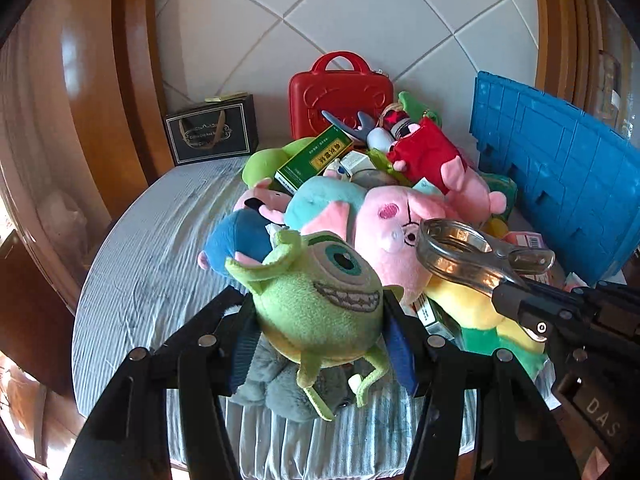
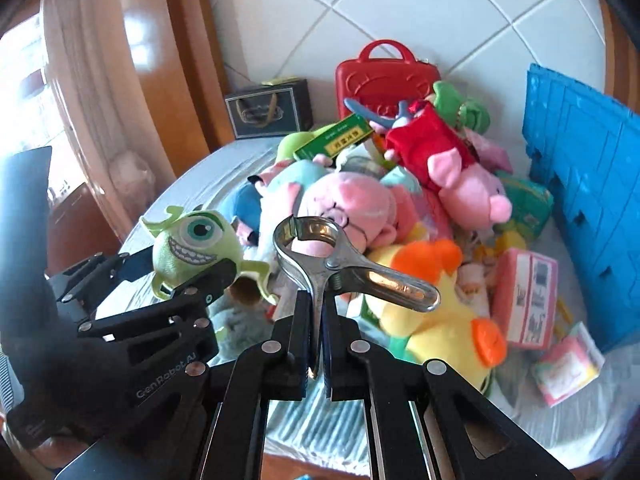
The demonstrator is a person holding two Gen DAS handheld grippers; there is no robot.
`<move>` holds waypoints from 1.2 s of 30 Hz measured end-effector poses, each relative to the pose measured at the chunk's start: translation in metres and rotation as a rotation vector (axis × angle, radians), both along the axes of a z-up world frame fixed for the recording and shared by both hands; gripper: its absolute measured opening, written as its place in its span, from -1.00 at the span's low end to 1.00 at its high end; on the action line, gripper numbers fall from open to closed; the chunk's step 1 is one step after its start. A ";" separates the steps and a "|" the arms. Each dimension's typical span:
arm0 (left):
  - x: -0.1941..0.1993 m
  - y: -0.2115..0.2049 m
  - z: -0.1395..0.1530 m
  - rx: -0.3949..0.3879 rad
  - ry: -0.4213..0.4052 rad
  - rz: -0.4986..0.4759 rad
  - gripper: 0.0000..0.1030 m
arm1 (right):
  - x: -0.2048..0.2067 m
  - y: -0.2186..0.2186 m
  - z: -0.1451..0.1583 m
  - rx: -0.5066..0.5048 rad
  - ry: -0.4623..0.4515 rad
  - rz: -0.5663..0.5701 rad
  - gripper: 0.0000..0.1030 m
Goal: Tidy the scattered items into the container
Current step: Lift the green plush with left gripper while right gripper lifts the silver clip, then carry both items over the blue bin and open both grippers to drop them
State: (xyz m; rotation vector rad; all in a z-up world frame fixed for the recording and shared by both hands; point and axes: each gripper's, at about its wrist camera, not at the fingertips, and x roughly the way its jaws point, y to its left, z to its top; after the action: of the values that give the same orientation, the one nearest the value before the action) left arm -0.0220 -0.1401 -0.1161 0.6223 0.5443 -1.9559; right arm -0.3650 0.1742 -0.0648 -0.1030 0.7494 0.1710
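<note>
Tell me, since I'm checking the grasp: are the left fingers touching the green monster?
Touching. The left wrist view shows both fingers pressed against the green monster's sides; the right wrist view shows it lifted between them.

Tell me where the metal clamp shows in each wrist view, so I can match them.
Left wrist: metal clamp at right of centre, held by the right gripper entering from the right.
Right wrist: metal clamp at centre, pinched at one handle.
Shared landmark: the red case against the tiled wall.

Blue crate [image 1: 560, 168] cut off at right edge.
</note>
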 end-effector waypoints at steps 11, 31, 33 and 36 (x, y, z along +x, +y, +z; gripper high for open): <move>-0.033 -0.003 0.076 -0.119 0.106 -0.050 0.09 | 0.021 -0.006 0.062 -0.094 -0.161 -0.111 -0.90; -0.405 -0.030 0.297 -0.179 0.267 -0.209 0.10 | 0.046 -0.354 0.281 -0.323 -0.365 -0.289 -0.90; -0.450 -0.048 0.308 -0.139 0.233 -0.192 0.11 | 0.072 -0.395 0.292 -0.340 -0.312 -0.276 -0.90; -0.507 -0.080 0.303 -0.036 0.152 -0.159 0.11 | 0.113 -0.446 0.290 -0.334 -0.207 -0.267 -0.90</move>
State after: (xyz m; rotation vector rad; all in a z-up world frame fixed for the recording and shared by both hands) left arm -0.5294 -0.2197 0.1874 0.5100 0.5666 -2.1711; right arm -0.2518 -0.2714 0.2254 -0.3313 0.5730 -0.2184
